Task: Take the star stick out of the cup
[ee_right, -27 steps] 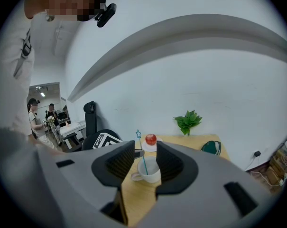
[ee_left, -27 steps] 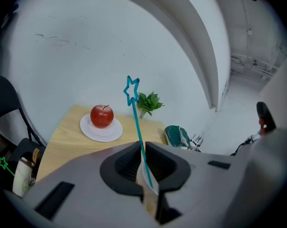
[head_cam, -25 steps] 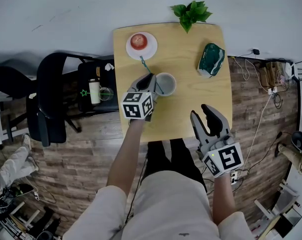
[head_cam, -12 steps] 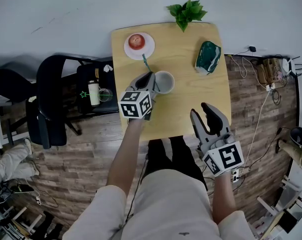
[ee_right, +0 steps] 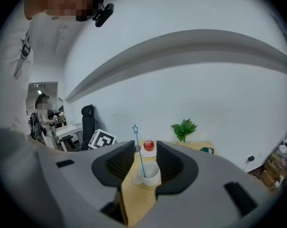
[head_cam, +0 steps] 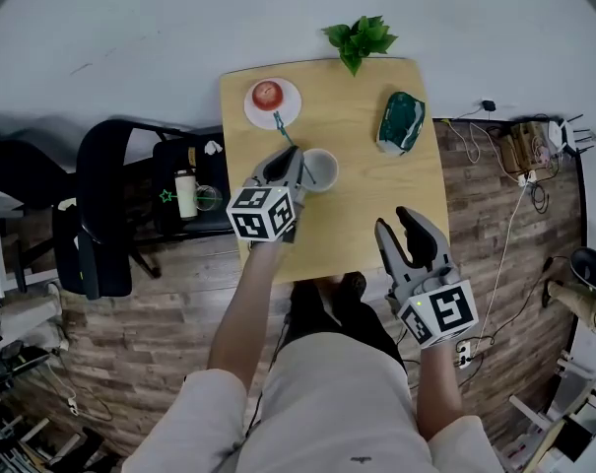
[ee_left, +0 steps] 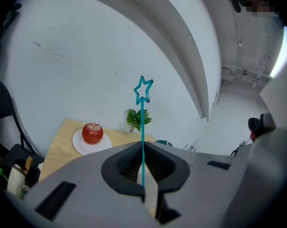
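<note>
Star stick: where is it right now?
Head view, left of the table centre: the star stick leans out of the white cup toward the apple plate, pinched in the shut left tool.

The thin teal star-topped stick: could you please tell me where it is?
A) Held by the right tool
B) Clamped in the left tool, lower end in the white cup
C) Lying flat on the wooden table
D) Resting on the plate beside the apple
B: in the left gripper view the left tool is shut on the thin teal star-topped stick, and the right gripper view shows its lower end inside the white cup, while the right tool stands open, apart from it.
</note>
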The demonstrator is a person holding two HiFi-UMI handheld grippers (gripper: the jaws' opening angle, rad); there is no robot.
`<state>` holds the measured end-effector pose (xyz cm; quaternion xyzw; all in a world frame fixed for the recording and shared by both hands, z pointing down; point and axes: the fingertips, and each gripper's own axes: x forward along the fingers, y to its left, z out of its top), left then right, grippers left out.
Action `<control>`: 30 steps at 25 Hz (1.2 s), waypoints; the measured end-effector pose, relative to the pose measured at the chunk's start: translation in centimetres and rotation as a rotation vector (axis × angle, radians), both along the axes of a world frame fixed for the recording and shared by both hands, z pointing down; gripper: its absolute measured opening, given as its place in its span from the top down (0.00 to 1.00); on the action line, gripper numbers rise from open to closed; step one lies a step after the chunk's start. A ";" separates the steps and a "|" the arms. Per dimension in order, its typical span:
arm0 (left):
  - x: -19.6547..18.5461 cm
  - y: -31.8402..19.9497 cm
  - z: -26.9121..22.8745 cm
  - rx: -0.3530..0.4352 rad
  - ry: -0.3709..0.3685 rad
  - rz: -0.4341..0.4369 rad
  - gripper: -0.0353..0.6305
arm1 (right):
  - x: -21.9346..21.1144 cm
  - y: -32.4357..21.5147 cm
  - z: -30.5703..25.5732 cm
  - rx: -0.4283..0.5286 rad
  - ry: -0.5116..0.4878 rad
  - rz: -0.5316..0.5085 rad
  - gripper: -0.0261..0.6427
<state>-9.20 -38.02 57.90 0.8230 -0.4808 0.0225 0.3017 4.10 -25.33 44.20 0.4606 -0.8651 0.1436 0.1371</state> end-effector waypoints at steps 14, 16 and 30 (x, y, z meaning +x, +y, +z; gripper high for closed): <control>1.1 5.3 -8.0 0.127 -0.028 -0.024 0.92 | 1.2 3.0 -2.2 0.054 -0.056 -0.052 0.77; 1.5 6.5 -8.7 0.140 -0.050 -0.029 0.92 | 1.7 3.7 -2.3 0.060 -0.060 -0.061 0.78; 5.7 17.5 -12.3 0.152 -0.131 -0.096 0.92 | 5.6 8.8 -4.2 0.084 -0.124 -0.166 0.81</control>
